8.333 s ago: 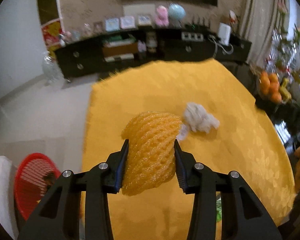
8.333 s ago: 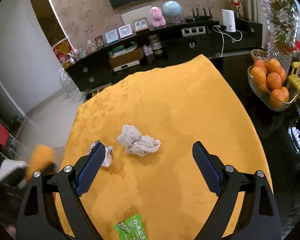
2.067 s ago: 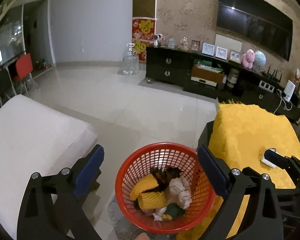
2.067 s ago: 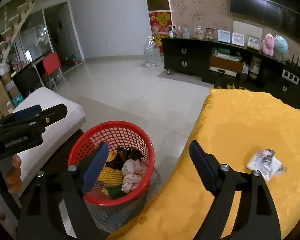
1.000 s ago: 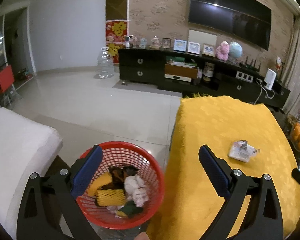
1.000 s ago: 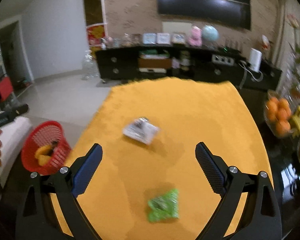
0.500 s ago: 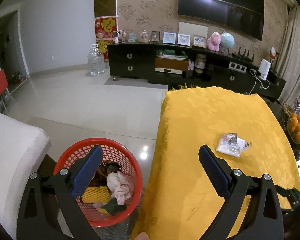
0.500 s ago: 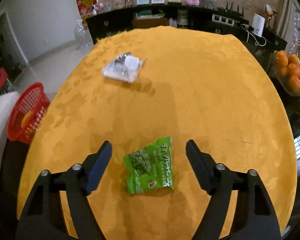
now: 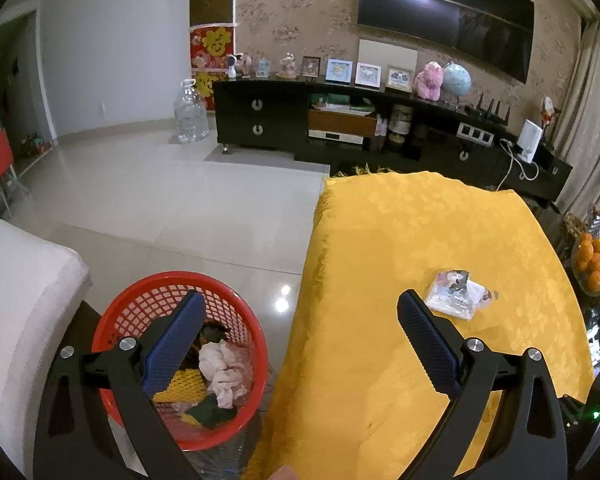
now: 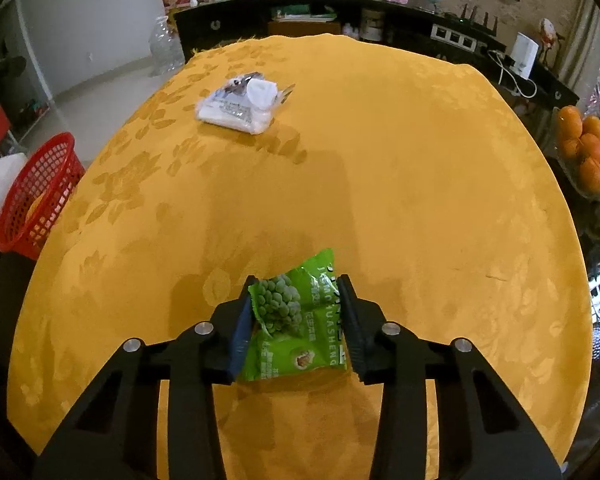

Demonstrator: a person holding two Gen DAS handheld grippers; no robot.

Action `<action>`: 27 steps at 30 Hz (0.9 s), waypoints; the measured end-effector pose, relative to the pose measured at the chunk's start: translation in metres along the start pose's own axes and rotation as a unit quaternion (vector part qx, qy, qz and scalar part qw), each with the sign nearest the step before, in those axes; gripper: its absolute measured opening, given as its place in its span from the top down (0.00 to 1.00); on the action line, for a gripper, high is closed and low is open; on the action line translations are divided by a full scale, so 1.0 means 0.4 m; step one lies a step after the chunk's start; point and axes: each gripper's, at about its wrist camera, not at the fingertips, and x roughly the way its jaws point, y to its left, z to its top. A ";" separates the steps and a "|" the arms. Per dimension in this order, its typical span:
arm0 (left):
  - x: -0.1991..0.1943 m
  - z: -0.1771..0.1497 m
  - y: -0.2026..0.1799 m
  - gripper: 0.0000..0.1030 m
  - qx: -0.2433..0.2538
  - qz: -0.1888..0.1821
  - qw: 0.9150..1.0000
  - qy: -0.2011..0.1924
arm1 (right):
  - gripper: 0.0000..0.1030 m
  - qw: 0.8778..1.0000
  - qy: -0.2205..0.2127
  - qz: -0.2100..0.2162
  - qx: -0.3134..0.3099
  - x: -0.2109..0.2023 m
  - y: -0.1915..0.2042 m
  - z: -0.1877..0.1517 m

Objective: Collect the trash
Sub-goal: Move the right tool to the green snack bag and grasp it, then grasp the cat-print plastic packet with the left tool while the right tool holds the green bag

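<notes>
A green snack packet [image 10: 300, 316] lies on the yellow tablecloth [image 10: 400, 168] near the table's front edge, and my right gripper [image 10: 296, 312] is shut on it, one pad against each side. A white plastic wrapper [image 10: 242, 106] rests further back to the left, also visible from the left wrist [image 9: 456, 294]. My left gripper [image 9: 296, 340] hangs open and empty above the gap between table and red basket [image 9: 140, 308]. The basket [image 10: 40, 196] stands on the floor left of the table and holds crumpled tissue, yellow foam netting and other scraps.
A white cushioned seat [image 9: 16, 292] sits left of the basket. A bowl of oranges [image 10: 582, 152] stands on the dark table at right. A black TV cabinet [image 9: 340, 128] lines the far wall, with a water jug [image 9: 190, 114] on the tiled floor.
My right gripper has dropped onto the green packet and its fingers have drawn in against it. The left gripper has drifted slightly, staying open above the basket and table edge.
</notes>
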 end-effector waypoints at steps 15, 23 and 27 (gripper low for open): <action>0.020 0.013 -0.068 0.10 -0.002 -0.026 1.000 0.008 | 0.63 0.996 -0.083 0.019 0.026 -0.146 -0.041 0.198; 0.065 -0.011 -0.122 0.09 0.027 -0.021 0.999 0.022 | 0.63 0.991 -0.131 0.031 0.027 -0.168 -0.069 0.282; 0.095 -0.030 -0.151 0.09 0.056 -0.007 0.998 0.033 | 0.63 0.990 -0.124 0.049 0.038 -0.159 -0.080 0.294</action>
